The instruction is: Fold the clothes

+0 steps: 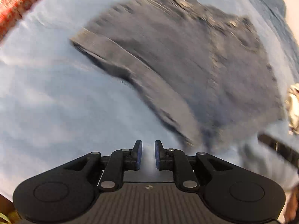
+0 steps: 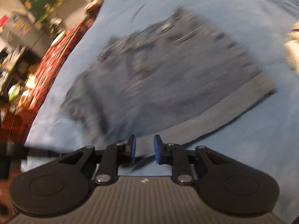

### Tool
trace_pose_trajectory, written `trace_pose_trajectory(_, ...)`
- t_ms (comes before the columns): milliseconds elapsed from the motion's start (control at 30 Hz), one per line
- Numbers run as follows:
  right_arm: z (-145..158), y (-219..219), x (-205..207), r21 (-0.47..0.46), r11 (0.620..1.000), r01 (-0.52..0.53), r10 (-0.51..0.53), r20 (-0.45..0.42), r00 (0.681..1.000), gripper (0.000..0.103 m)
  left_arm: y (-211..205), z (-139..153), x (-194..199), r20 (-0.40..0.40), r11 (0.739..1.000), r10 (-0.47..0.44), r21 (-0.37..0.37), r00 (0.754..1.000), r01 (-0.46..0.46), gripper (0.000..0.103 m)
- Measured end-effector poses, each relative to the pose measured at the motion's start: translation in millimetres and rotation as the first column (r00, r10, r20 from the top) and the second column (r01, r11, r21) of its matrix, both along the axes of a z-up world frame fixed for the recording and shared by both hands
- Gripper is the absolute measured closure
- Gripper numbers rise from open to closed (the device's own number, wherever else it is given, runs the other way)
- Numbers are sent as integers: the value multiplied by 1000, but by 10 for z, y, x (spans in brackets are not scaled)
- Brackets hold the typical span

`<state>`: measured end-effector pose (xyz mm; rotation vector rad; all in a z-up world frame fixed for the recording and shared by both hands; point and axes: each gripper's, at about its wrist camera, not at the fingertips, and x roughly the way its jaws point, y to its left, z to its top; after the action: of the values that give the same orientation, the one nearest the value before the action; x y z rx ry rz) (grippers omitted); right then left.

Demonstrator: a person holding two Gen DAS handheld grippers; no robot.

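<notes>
A dark grey garment [image 1: 186, 59] lies spread on a light blue sheet [image 1: 46, 102], blurred by motion. Its banded hem runs diagonally from upper left toward my left gripper [image 1: 148, 154], which is open and empty, just short of the hem's near end. In the right wrist view the same garment [image 2: 158, 74] fills the middle, its lighter hem band [image 2: 224, 108] running to the right. My right gripper [image 2: 144, 148] is open, hovering at the hem's near edge, with nothing between the pads.
A red patterned cloth [image 1: 16, 5] edges the sheet at upper left; it shows too in the right view [image 2: 54, 59], with cluttered shelves behind. A white object [image 1: 293, 106] lies at the right. The other gripper [image 1: 278, 149] enters at right.
</notes>
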<state>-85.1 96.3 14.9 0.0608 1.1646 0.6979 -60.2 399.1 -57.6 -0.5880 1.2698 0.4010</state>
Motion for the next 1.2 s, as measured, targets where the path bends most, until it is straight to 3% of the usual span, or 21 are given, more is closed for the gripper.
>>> trace_pose_trajectory(167,-153,559,-394,-9,996,-93,93,-37,995,67,643,4,-99,-8,985,-28,172,1000,29,90)
trace_pose_trajectory(333,-404,822,-620,-117,993,-21,14,-57,998,65,1139,-73,25,-3,961,-110,256,994,107,89)
trace_pose_trajectory(500,-566,856,-632,-184,980,80,-90,-49,995,66,1341,-29,70,38,948,-155,288,987,138,89)
trace_pose_trajectory(767,-411,740,-696,-199,937,287,-284,43,958,68,1393,-88,215,50,924,-186,348,981,157,89)
trace_pose_trajectory(900,-431,668,-653,-194,940,280,-281,19,959,68,1414,-89,278,86,933,-205,317,975,169,89)
trace_pose_trajectory(967,-442,629,-629,-192,943,272,-277,1,961,68,1352,-103,325,72,914,-265,336,962,227,89)
trace_pose_trajectory(1033,-439,637,-629,-185,945,268,-275,-12,961,67,1273,-156,373,25,876,-319,389,947,285,89)
trace_pose_trajectory(1200,-523,730,-631,-193,954,231,-241,-31,970,66,1175,-212,371,-15,828,-400,423,916,368,90)
